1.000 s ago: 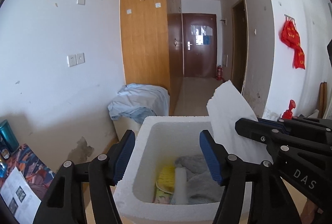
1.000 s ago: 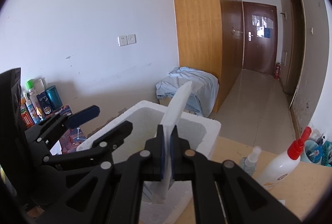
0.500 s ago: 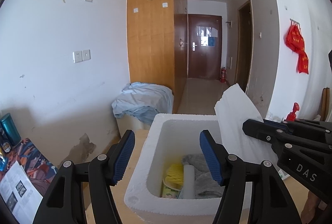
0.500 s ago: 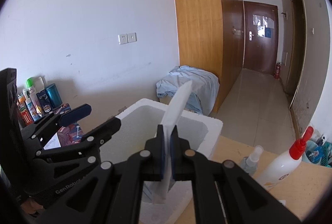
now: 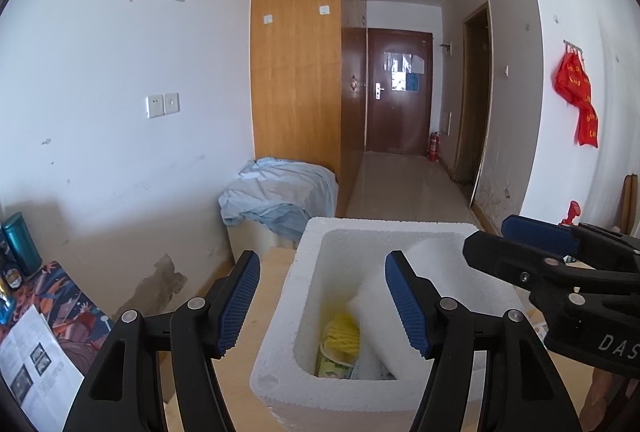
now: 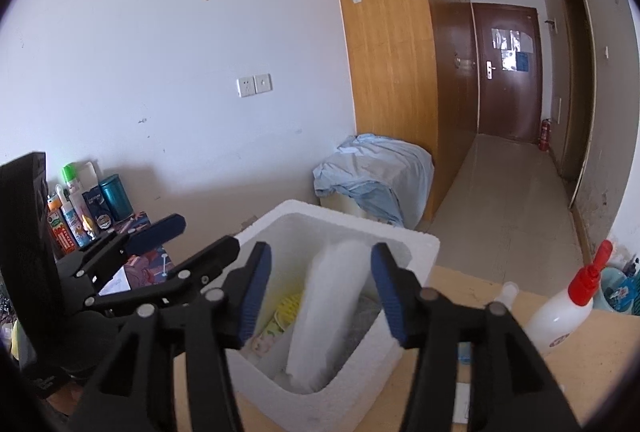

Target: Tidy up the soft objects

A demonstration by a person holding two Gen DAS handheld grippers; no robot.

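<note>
Right claw jaws have just been opening, now apart, gripping nothing; white foam sheet between them leans loose inside the foam box on the counter. Left claw open, empty, at box's near-left rim. Yellow item low in box.

Both hand-held grippers are showing black plastic arms studded with silver screws, ribbed blue pads lining their fingers; white "DAS" lettering is marking the right hand-held gripper.
</note>
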